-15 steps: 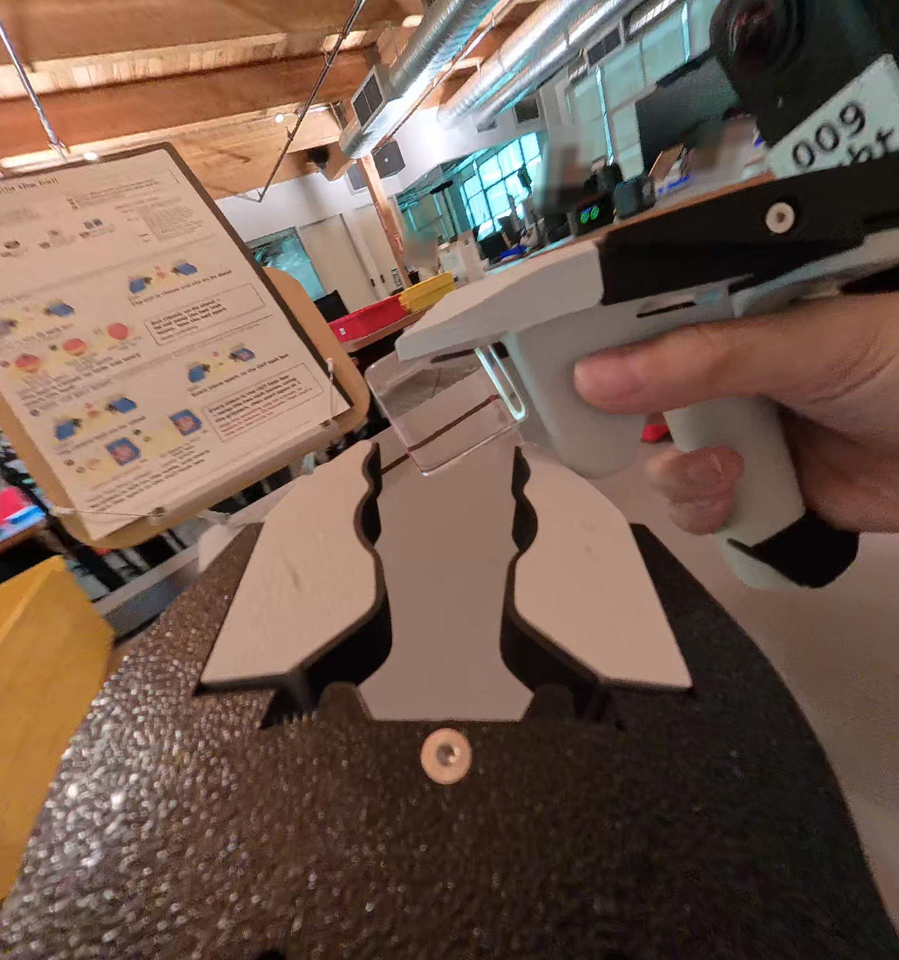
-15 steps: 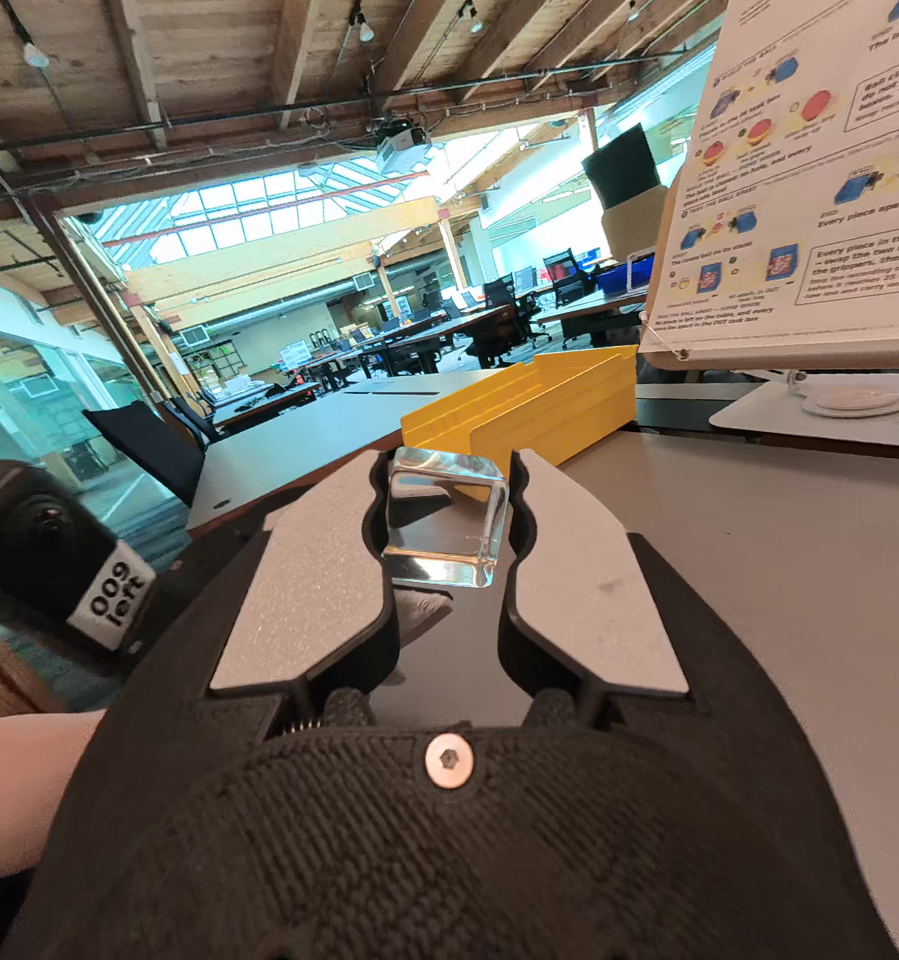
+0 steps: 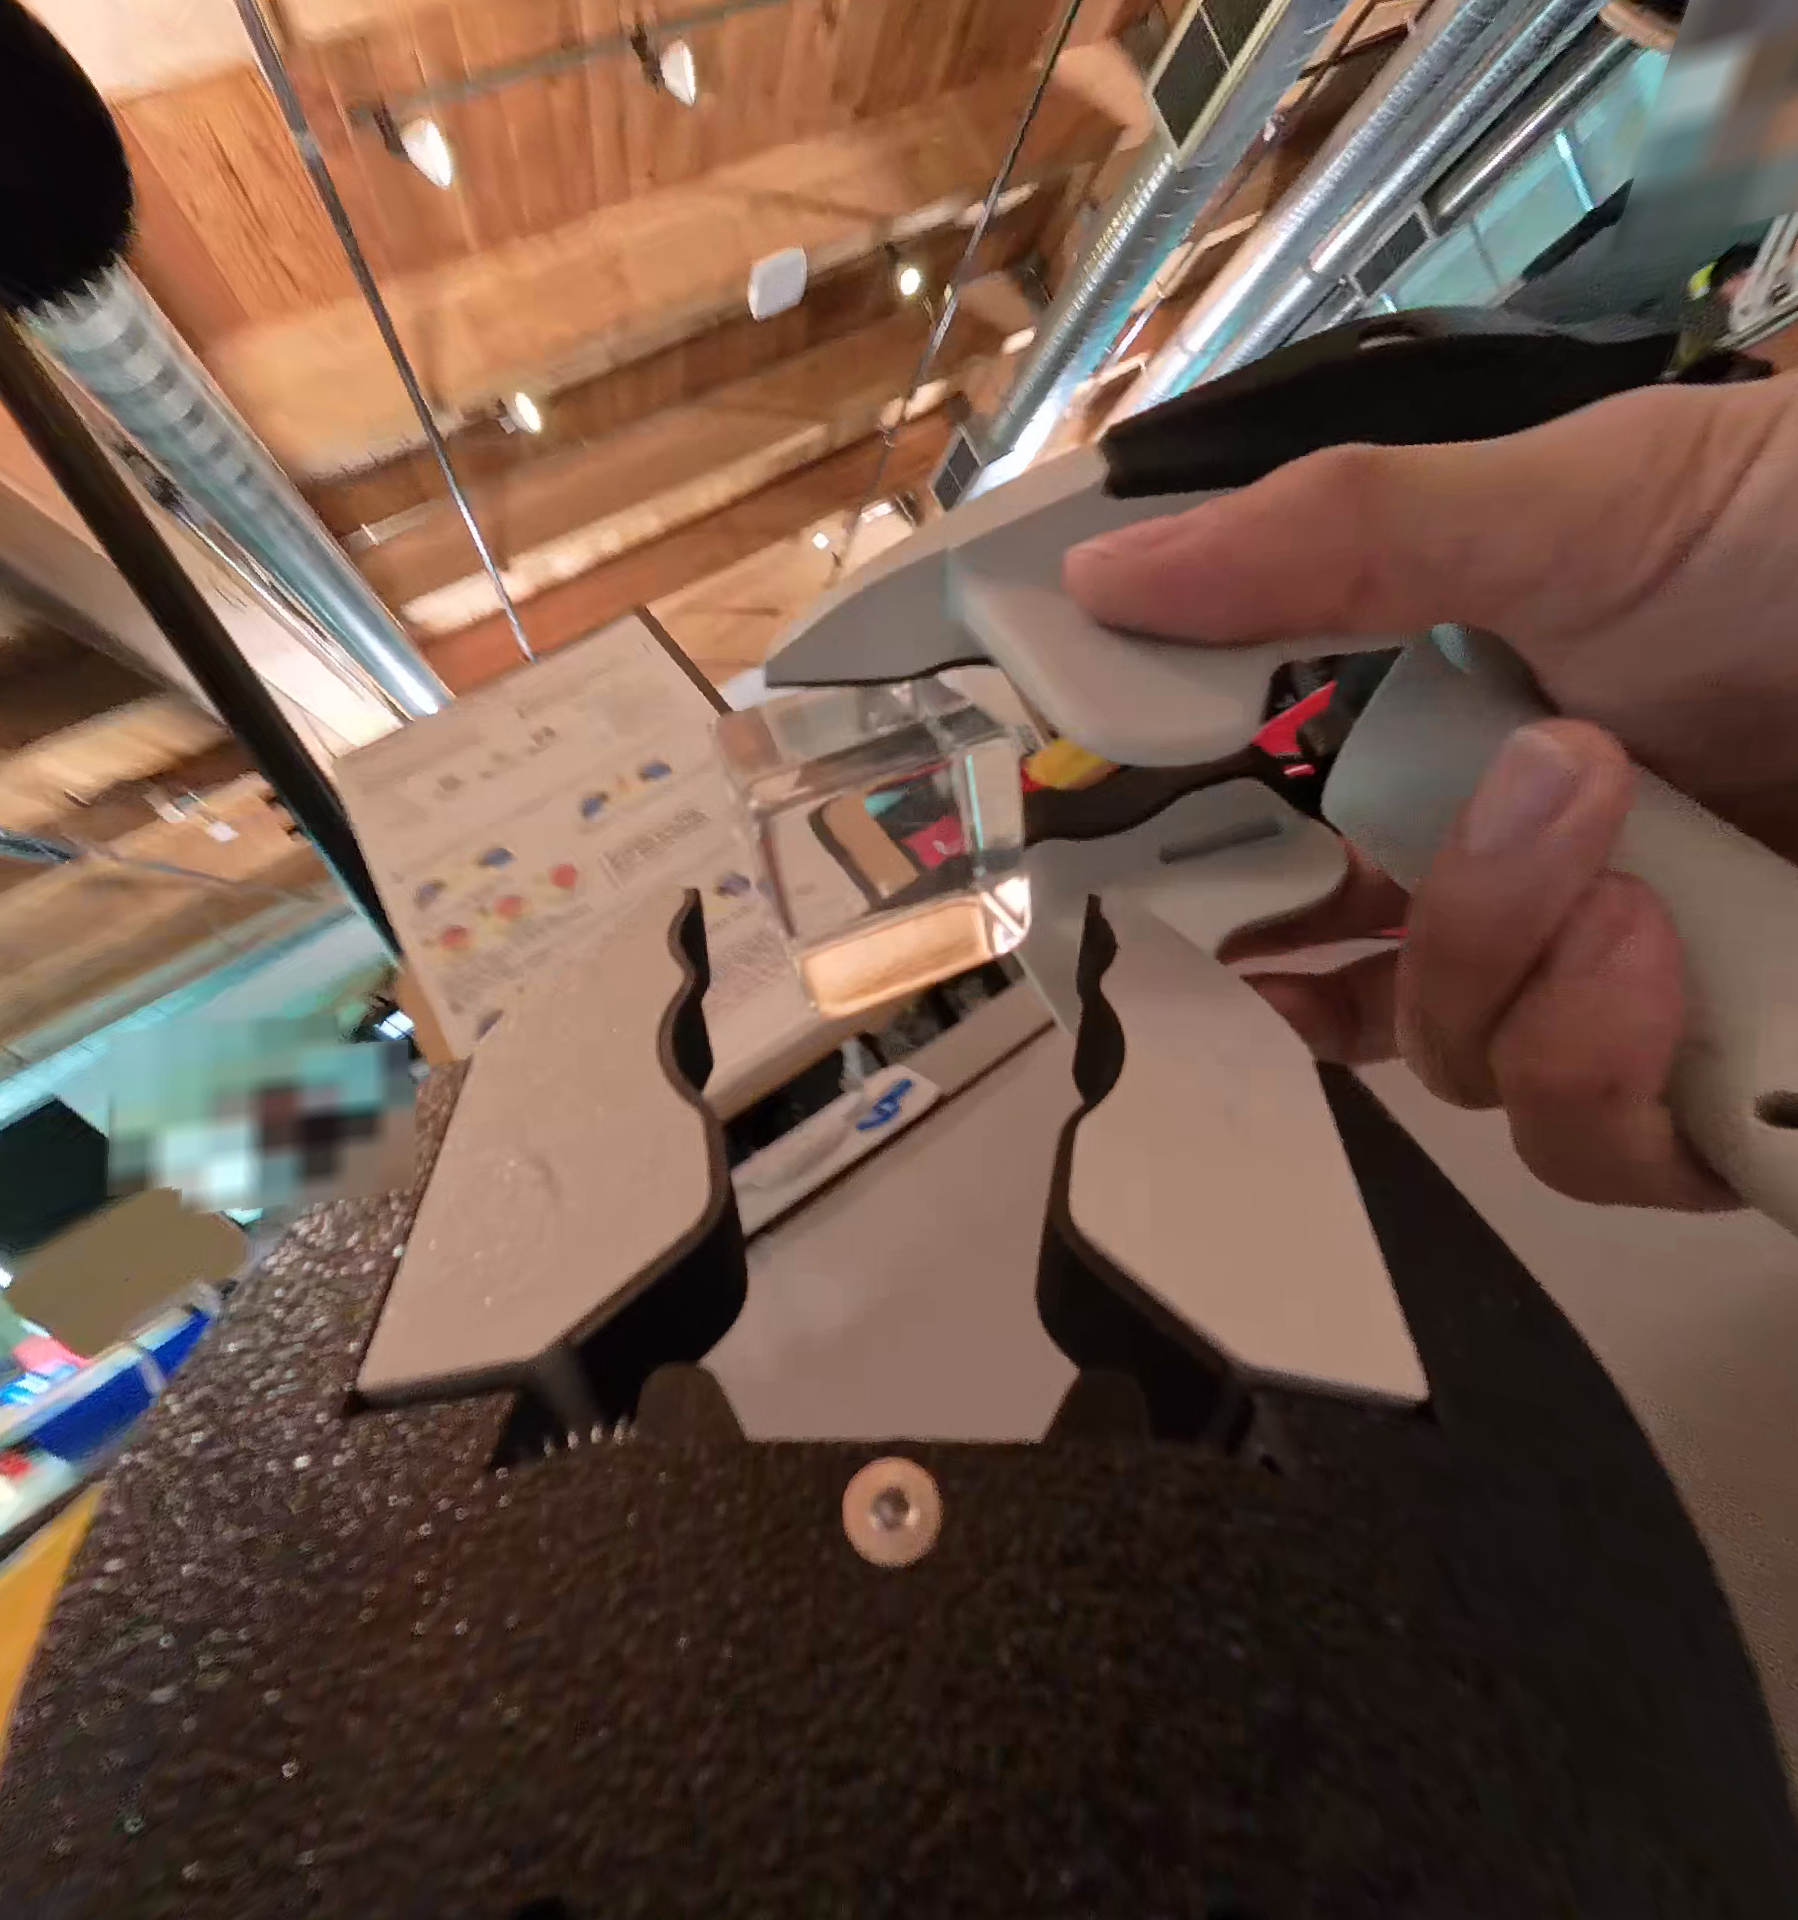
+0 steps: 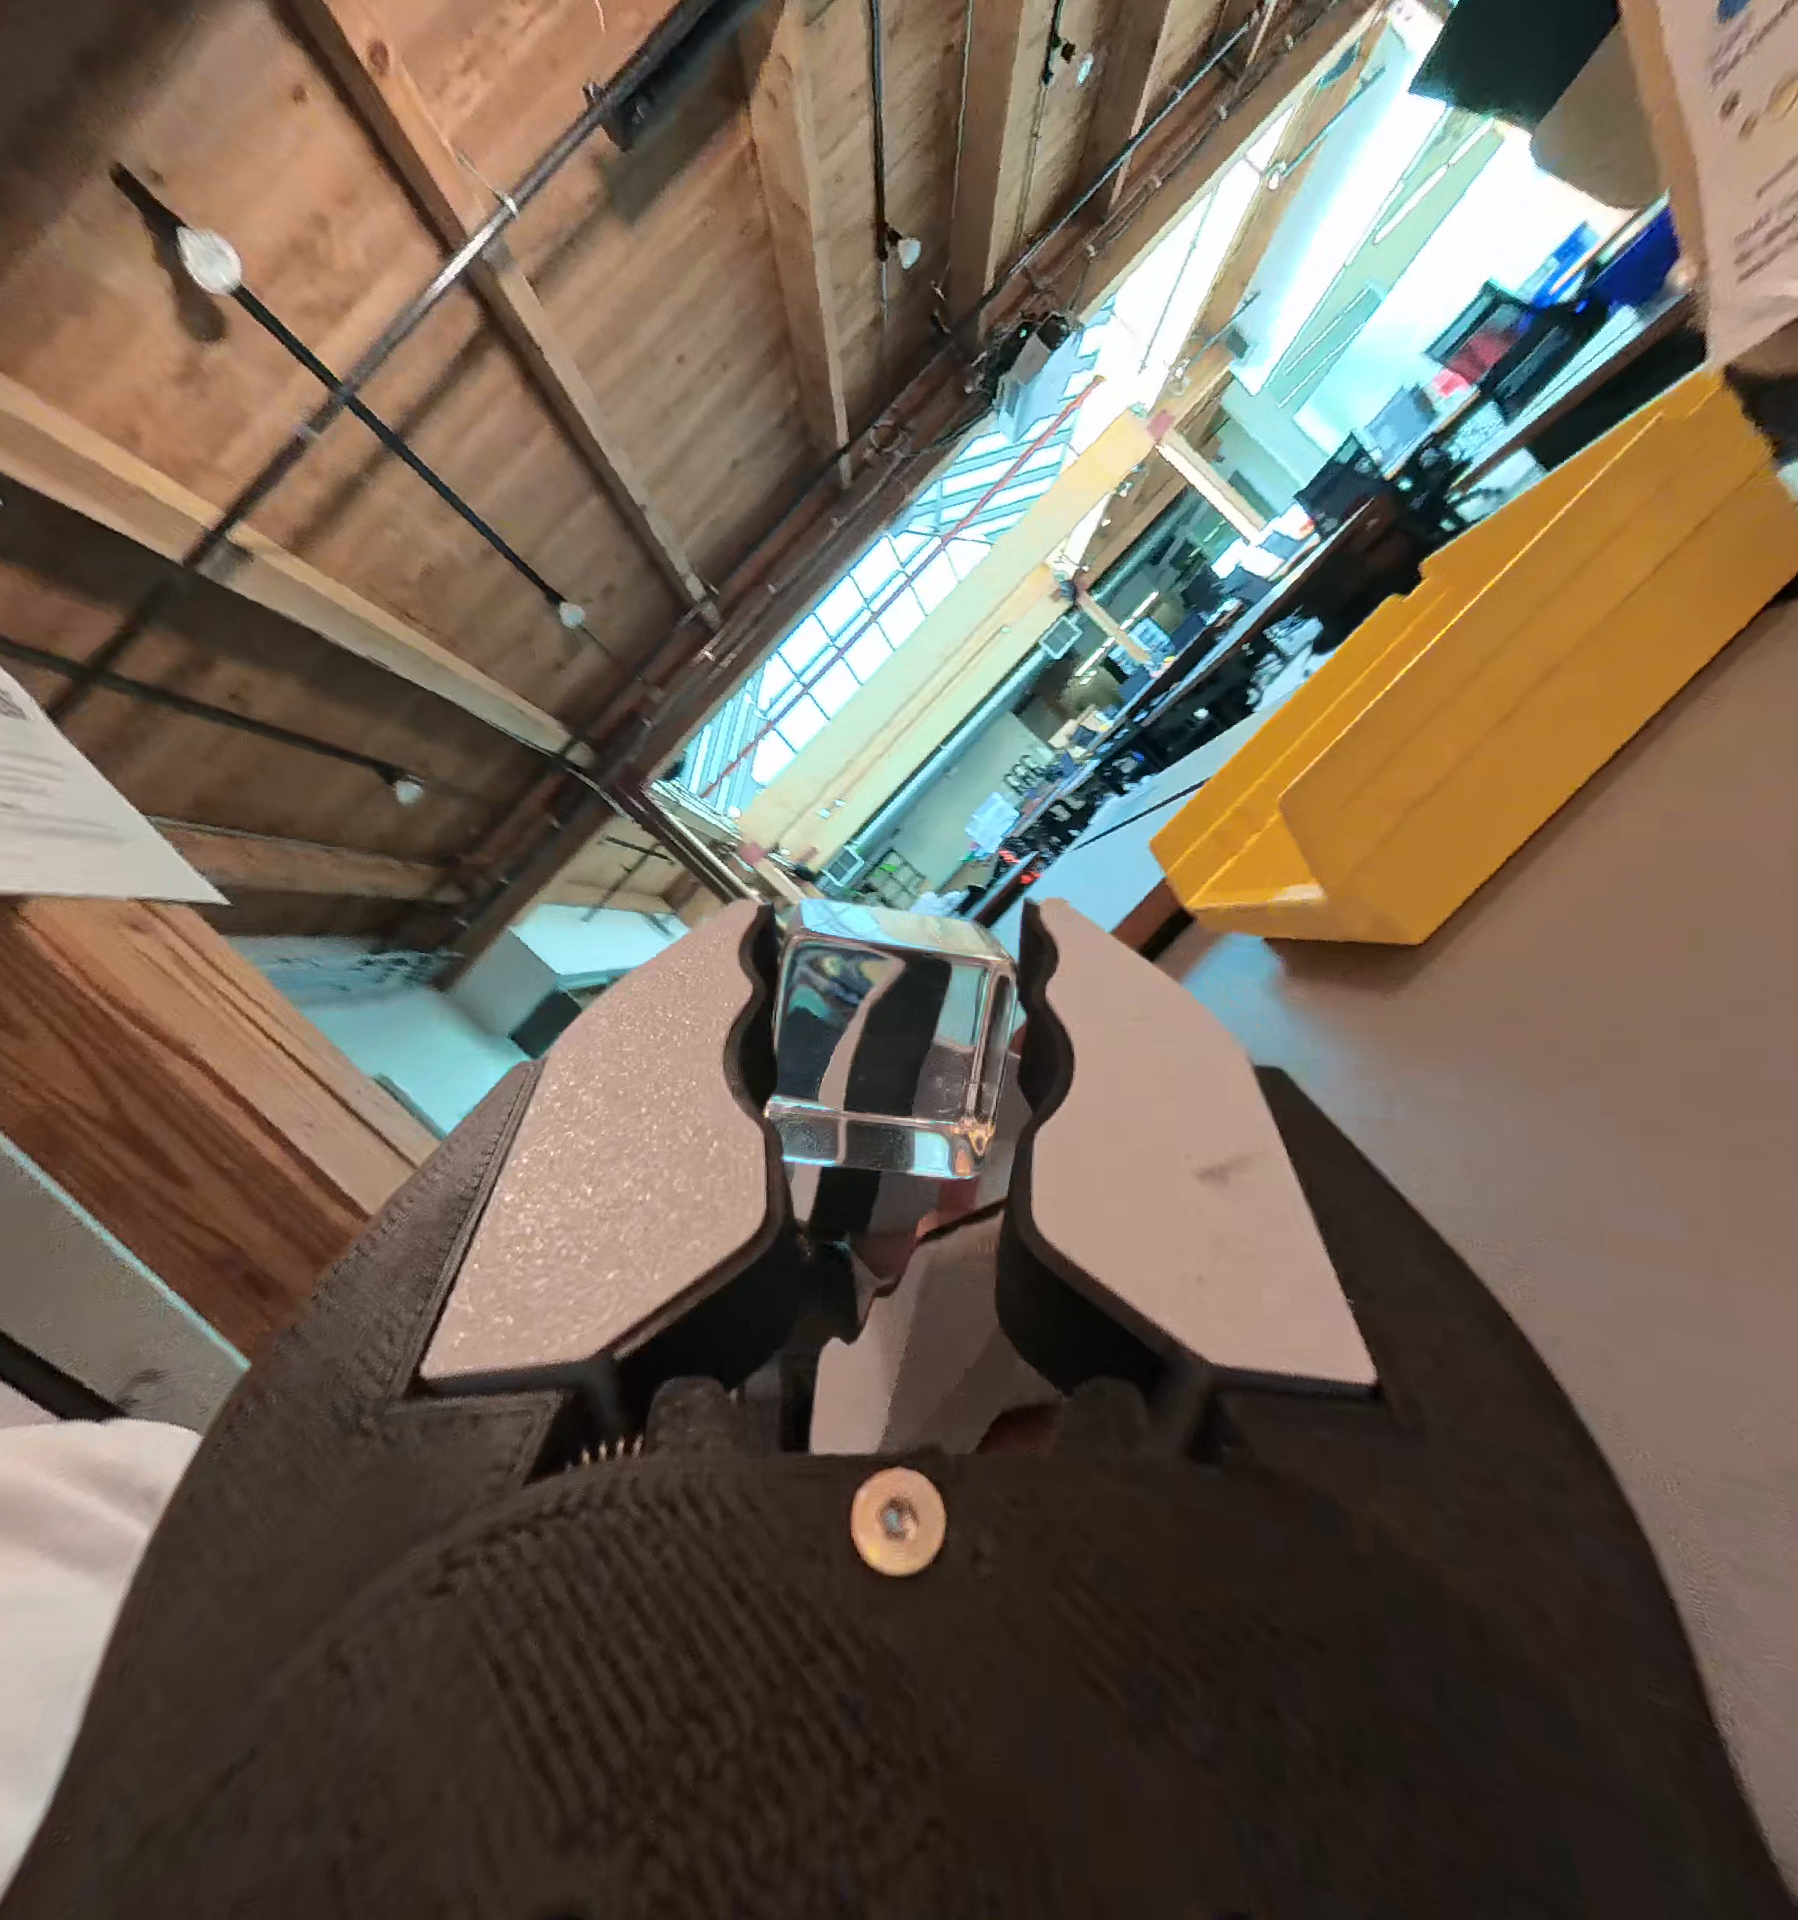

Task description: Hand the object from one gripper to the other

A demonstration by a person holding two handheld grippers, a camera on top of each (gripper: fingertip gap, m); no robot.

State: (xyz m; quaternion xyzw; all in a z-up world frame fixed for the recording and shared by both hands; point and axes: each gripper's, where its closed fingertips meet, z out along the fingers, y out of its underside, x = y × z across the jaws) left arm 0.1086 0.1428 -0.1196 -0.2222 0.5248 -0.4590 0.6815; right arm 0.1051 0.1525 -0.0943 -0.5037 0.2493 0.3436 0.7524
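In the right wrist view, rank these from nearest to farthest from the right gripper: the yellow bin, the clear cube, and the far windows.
1. Clear cube: clamped between the jaws of the right gripper.
2. Yellow bin: on the table, ahead and to the right.
3. Far windows: deep in the background, centre.

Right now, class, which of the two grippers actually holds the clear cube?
The right gripper: its fingers press the clear cube from both sides. The left gripper stands open, with the cube just beyond its fingertips, untouched.

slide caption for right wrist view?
Right gripper grips a clear cube above the table, yellow bins behind.
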